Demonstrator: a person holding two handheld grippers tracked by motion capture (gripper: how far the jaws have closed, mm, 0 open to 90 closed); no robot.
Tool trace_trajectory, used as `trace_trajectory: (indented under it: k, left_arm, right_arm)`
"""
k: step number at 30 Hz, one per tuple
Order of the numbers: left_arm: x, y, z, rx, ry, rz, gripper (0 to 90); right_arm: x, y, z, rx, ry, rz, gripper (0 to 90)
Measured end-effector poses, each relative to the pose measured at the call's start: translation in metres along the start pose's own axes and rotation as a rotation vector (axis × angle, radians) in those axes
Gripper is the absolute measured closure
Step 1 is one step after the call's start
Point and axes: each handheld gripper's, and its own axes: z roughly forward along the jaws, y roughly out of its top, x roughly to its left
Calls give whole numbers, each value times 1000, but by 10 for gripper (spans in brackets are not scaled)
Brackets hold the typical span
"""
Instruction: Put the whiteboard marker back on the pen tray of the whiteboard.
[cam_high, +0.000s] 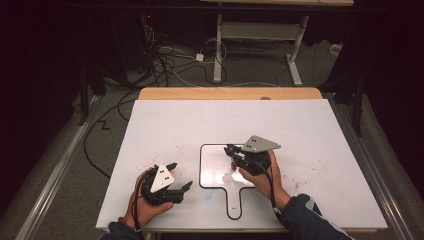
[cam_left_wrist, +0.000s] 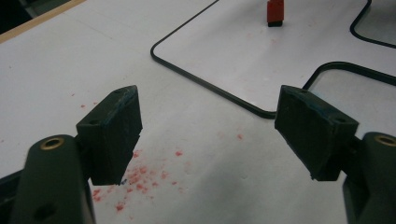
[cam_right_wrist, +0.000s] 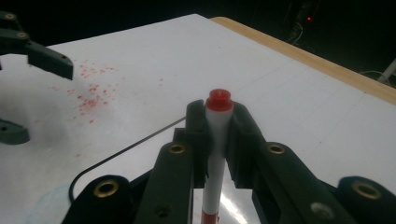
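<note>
A white marker (cam_right_wrist: 215, 140) with a red end (cam_right_wrist: 219, 99) stands upright between the pads of my right gripper (cam_right_wrist: 218, 121), which is shut on it. From above, that right gripper (cam_high: 232, 152) hovers over the upper right part of a small white board with a black edge and a handle (cam_high: 210, 160). The marker's red lower end (cam_left_wrist: 275, 11) appears low over the board (cam_left_wrist: 205, 84); I cannot tell whether it touches. My left gripper (cam_high: 180, 175) rests to the left of the board, open, with nothing between its jaws (cam_left_wrist: 208, 135).
Red specks (cam_left_wrist: 140, 172) dot the white table sheet (cam_high: 310, 130) near the left gripper, with more on the right side (cam_high: 300, 177). A wooden edge (cam_high: 230, 93) runs along the far side. Cables and desk legs lie on the floor beyond.
</note>
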Motion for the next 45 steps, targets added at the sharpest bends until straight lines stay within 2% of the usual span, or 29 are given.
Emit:
trace_trajectory:
  k: [2,4,7,10,12,15,19,22,24,27,29,31,35,38,40,45]
  left_arm:
    - [0,0,0,3,0,2,220]
    - [1,-1,1,2,-2,-3,221]
    - [1,-1,0,-3,-5,-6,220]
    - [2,-2,-1,-5,-3,-4,220]
    - [2,-2,-2,-5,-2,-3,220]
    - [0,-1,-1,-6,-3,-5,220]
    - [-1,-1,2,8,-9,2,220]
    - [-1,0,3,13,-6,5,220]
    - [-1,0,3,14,-4,5,221]
    - [-1,0,3,15,-3,4,221]
    - [-2,0,3,16,-5,4,220]
    - [-2,0,3,20,-4,7,221]
    - [-2,-1,3,23,-3,8,221]
    - [-2,-1,4,25,-2,10,221]
    - [-2,-1,5,27,-2,10,221]
    - [0,-2,8,38,3,9,221]
  right_arm:
    - [3,1,5,-8,5,-3,813]
    - [6,3,10,-21,49,24,813]
    - [13,3,13,-35,106,36,813]
    - [16,3,9,-31,118,29,813]
    - [16,1,4,-26,99,17,813]
    - [10,-3,-6,-13,14,-33,813]
    - [-10,-12,-21,-10,-51,0,813]
    - [-17,-16,-29,-16,-15,47,813]
    - [-14,-18,-31,-24,51,84,813]
    - [-3,-18,-34,-15,106,69,813]
    - [3,-18,-37,-12,119,57,813]
    - [3,-19,-41,-7,104,37,813]
    - [-8,-24,-50,1,-7,-12,813]
    - [-20,-28,-55,-15,-11,45,812]
    - [-24,-30,-58,-27,16,84,812]
    - [-33,-25,-77,-74,40,140,812]
